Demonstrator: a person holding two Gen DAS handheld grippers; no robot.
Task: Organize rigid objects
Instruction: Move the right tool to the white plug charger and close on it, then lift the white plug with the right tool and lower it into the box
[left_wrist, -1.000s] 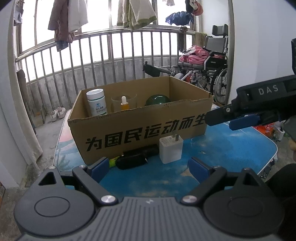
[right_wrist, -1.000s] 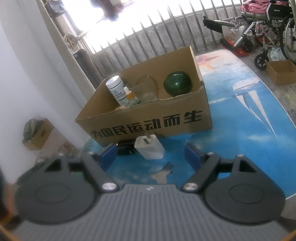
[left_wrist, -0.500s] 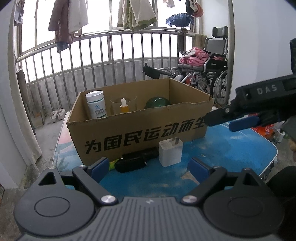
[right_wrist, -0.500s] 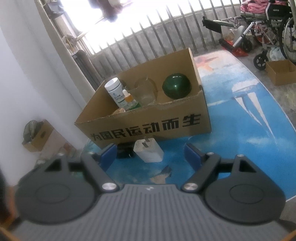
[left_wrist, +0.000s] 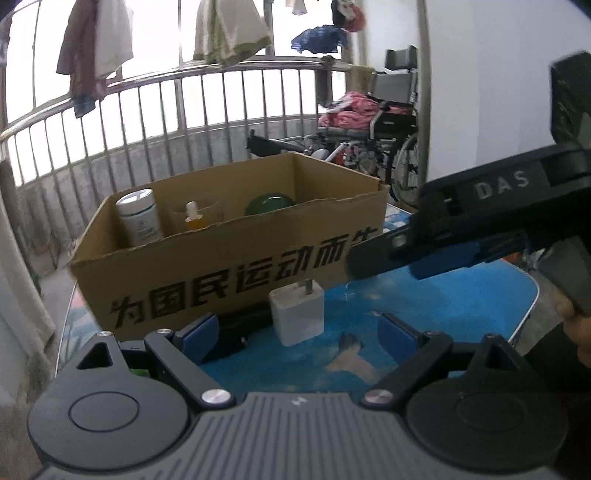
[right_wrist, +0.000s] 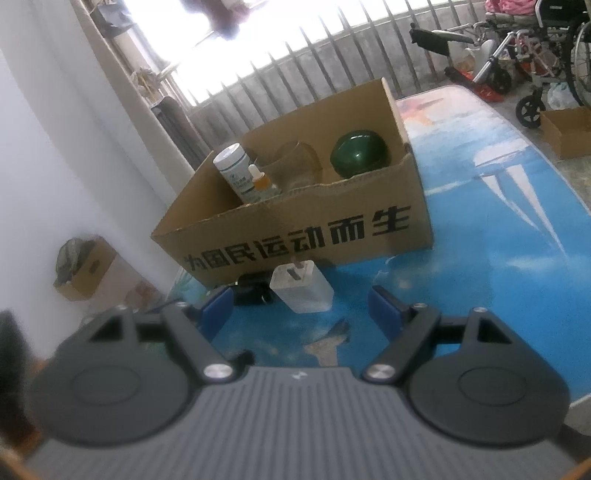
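Note:
A brown cardboard box stands on the blue table. Inside it are a white bottle, a small orange dropper bottle, a clear glass and a dark green bowl. In front of the box lie a white charger plug and a black object. My left gripper is open, just short of the plug. My right gripper is open too, the plug just beyond its fingertips; it also reaches in from the right in the left wrist view.
The blue patterned table extends right of the box. A metal railing with hanging clothes runs behind. A wheelchair stands at the back right. Small cardboard boxes sit on the floor.
The left gripper has moved closer to the box and rolled a little, so the plug and black object now sit nearer its fingertips. The right gripper has barely shifted.

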